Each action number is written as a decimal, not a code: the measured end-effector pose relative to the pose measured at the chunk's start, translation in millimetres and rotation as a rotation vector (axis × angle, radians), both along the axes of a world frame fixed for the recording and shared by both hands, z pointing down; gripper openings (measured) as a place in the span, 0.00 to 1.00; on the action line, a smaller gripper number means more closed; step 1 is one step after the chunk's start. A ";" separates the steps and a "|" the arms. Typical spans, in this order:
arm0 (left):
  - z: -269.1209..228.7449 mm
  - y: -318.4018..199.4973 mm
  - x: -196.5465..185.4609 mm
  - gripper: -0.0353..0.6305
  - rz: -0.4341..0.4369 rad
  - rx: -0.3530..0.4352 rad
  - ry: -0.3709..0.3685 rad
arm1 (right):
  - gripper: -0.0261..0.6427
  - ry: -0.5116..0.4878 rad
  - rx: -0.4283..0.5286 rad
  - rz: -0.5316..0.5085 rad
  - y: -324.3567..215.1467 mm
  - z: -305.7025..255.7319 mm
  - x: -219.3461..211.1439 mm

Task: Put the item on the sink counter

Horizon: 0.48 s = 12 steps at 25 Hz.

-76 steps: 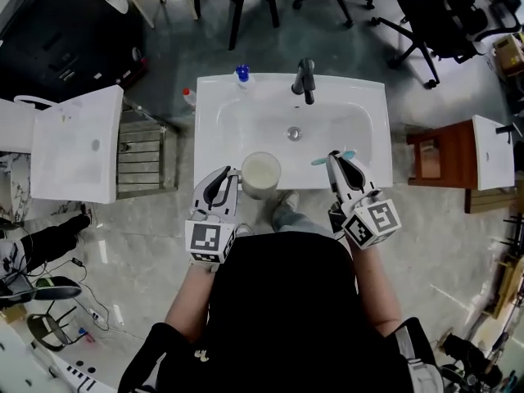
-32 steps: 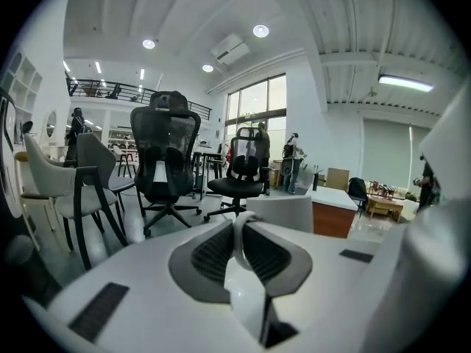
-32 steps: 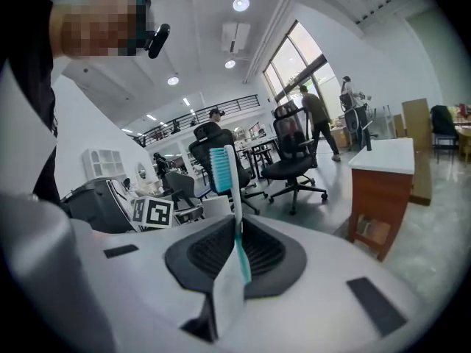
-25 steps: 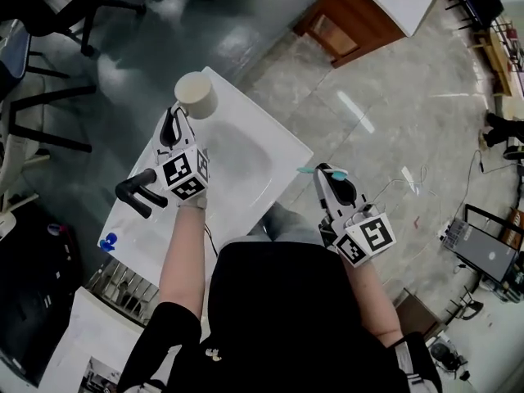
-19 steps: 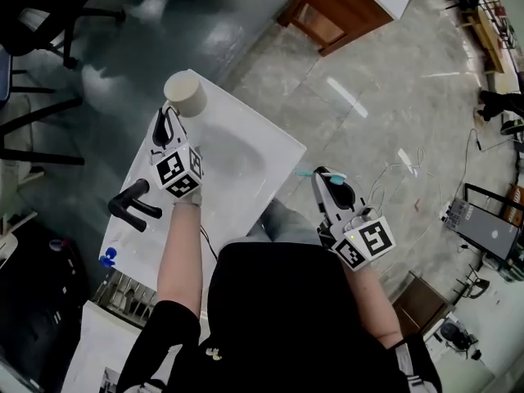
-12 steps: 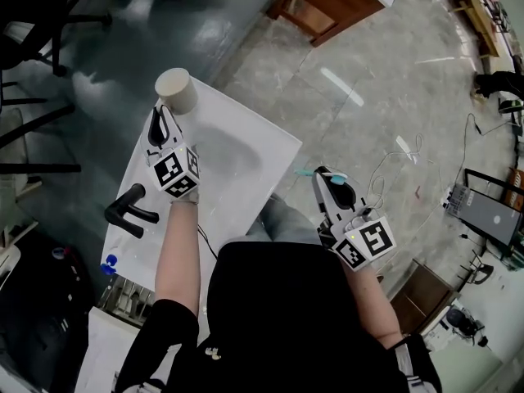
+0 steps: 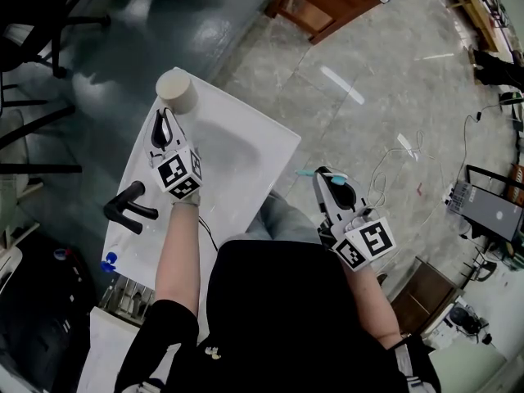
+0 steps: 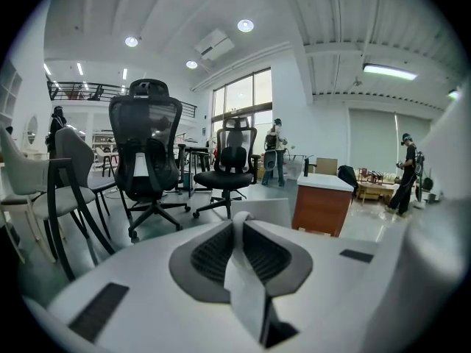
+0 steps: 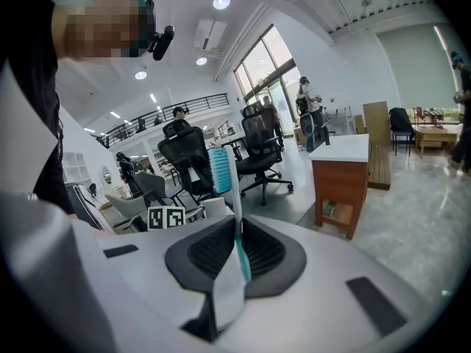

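A cream cup (image 7: 176, 91) stands upright on the far corner of the white sink counter (image 7: 246, 191). My left gripper (image 7: 162, 115) hovers just behind the cup with its jaws together and nothing between them. In the left gripper view the cup (image 8: 263, 210) shows just past the gripper's (image 8: 237, 223) tips. My right gripper (image 7: 326, 173) is off the counter's near side, over the floor, shut on a toothbrush (image 7: 309, 171) with a teal head. In the right gripper view the toothbrush (image 9: 222, 171) stands up out of the shut gripper (image 9: 237, 225).
A black faucet (image 7: 131, 207) and a blue-capped bottle (image 7: 109, 262) sit at the counter's left end. A metal rack (image 7: 123, 297) stands beside it. A wooden cabinet (image 7: 319, 2) is across the tiled floor. Office chairs (image 8: 151, 160) and people stand beyond.
The cup has been carried from the sink's front edge to the far corner. Since half a second ago the left gripper has drawn back slightly while the cup stays. The right gripper still holds the toothbrush.
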<state>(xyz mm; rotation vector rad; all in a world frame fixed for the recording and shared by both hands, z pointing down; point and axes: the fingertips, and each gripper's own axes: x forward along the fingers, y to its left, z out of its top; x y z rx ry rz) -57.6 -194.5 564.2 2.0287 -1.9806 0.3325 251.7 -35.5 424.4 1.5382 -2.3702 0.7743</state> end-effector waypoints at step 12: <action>26.4 23.1 3.2 0.14 0.042 -0.099 -0.043 | 0.11 -0.005 0.009 0.016 11.2 -2.6 3.8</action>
